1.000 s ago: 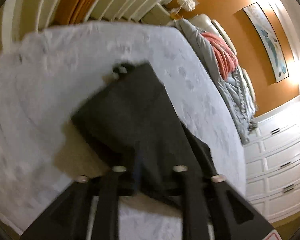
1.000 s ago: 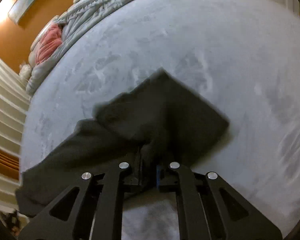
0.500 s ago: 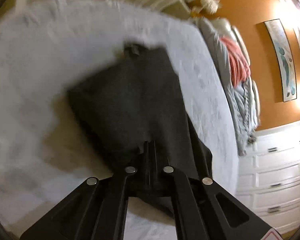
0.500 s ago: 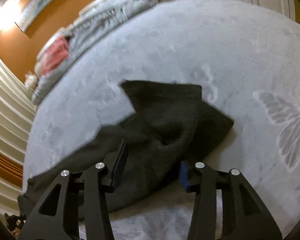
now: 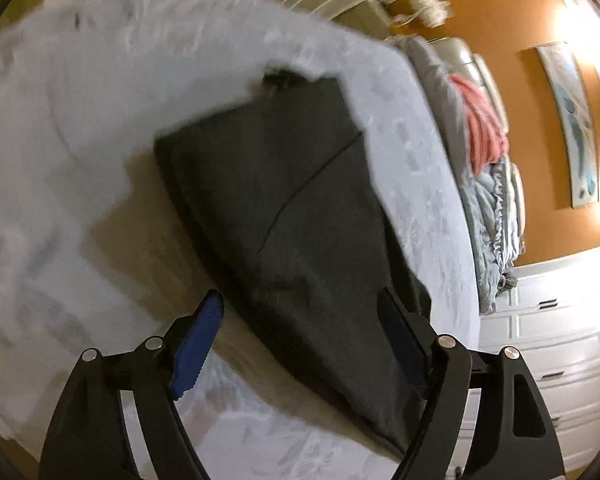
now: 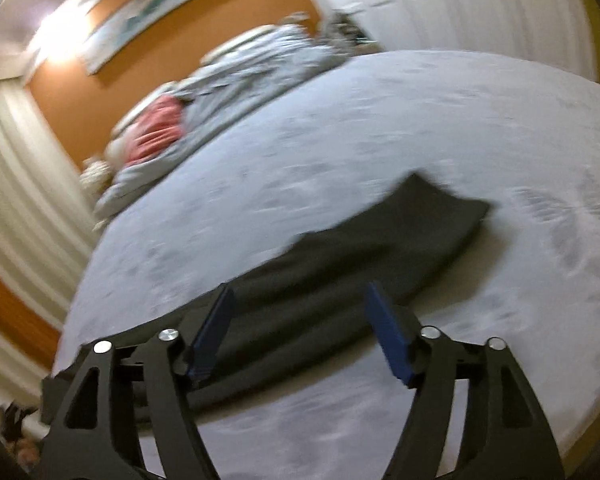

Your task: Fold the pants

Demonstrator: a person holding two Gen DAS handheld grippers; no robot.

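Blue-padded left tongs (image 5: 300, 312) sit at the bottom of the left wrist view, spread wide, nothing pinched; pads (image 5: 198, 340) either side of the near end of the pants (image 5: 284, 208). Right tongs (image 6: 300, 312) also spread apart w/ nothing between, low in the right wrist view, just over the pants' near edge. Pants: dark charcoal fabric, folded into a flat oblong, one diagonal seam across the top layer, lying mid-frame on the pale grey plush bed cover (image 6: 380, 120). Grey duvet (image 6: 252, 60) & pink blanket (image 5: 480, 124) bunched toward upper right in the left view, orange wall (image 5: 532, 32) behind.
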